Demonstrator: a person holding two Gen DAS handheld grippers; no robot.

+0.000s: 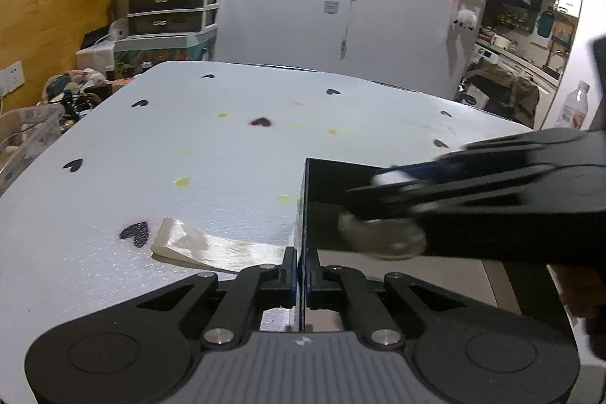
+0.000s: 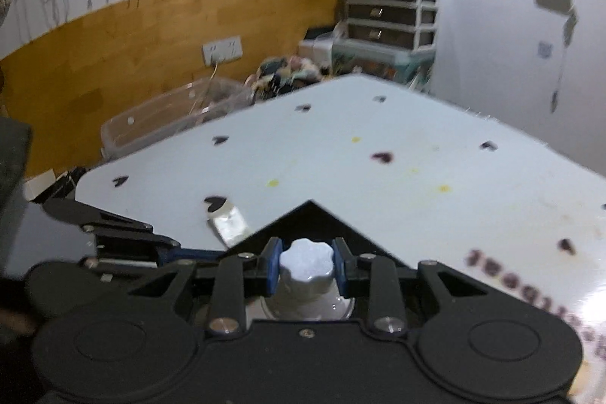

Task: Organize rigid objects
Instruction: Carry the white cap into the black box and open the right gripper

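Pinching wall of black box (image 1: 325,199): left gripper (image 1: 302,275), jaws closed on it; right gripper (image 2: 306,265) clamps white bottle (image 2: 307,267) cap above box

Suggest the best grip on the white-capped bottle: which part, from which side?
Take the cap, pads on opposite sides, coming from above and behind along the bottle's axis. The cap is scalloped and narrower than the clear bottle below, so the pads likely seat well. The right gripper already pinches it that way over the black box.
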